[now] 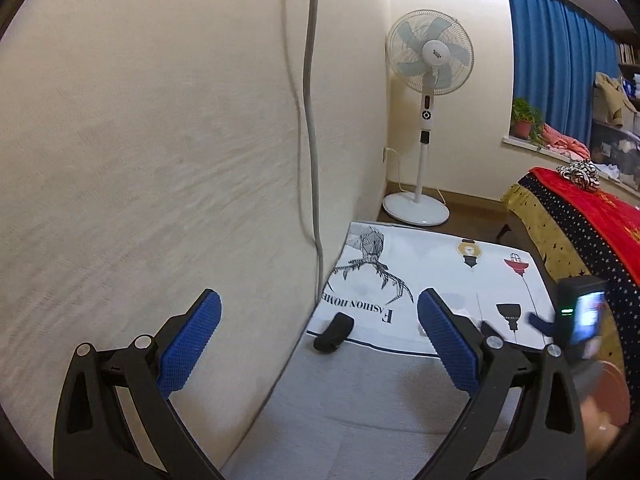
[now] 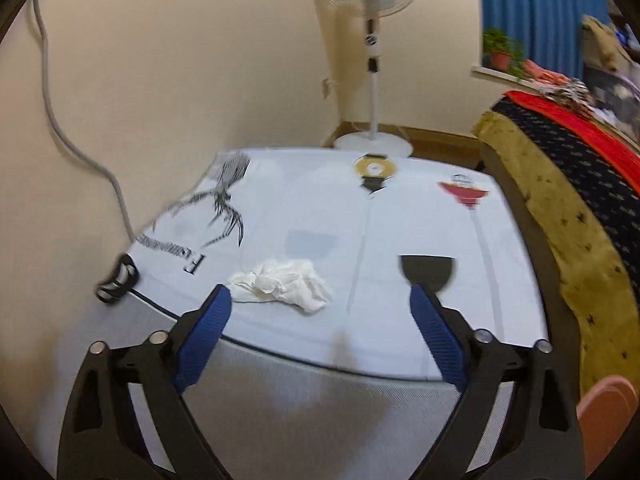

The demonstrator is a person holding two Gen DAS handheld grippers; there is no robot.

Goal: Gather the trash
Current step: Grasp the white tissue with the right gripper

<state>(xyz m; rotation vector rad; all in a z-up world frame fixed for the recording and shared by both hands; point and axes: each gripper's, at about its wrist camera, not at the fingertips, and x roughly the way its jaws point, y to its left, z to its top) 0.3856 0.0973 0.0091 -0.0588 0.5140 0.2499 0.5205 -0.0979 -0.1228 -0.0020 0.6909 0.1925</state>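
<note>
A crumpled white tissue (image 2: 282, 285) lies on the white printed tablecloth (image 2: 400, 232), just ahead of my right gripper (image 2: 320, 300) and nearer its left finger. The right gripper is open and empty, a little above the near table edge. My left gripper (image 1: 320, 306) is open and empty, held close to the cream wall at the table's left side. The tissue does not show in the left wrist view. The right gripper's body with its lit screen (image 1: 580, 320) shows at the right edge of the left wrist view.
A small black object (image 2: 118, 278) lies at the table's left near corner, also in the left wrist view (image 1: 334, 332). A grey cable (image 1: 310, 120) hangs down the wall. A standing fan (image 1: 426, 120) is in the far corner. A bed with patterned blankets (image 2: 560, 184) runs along the right.
</note>
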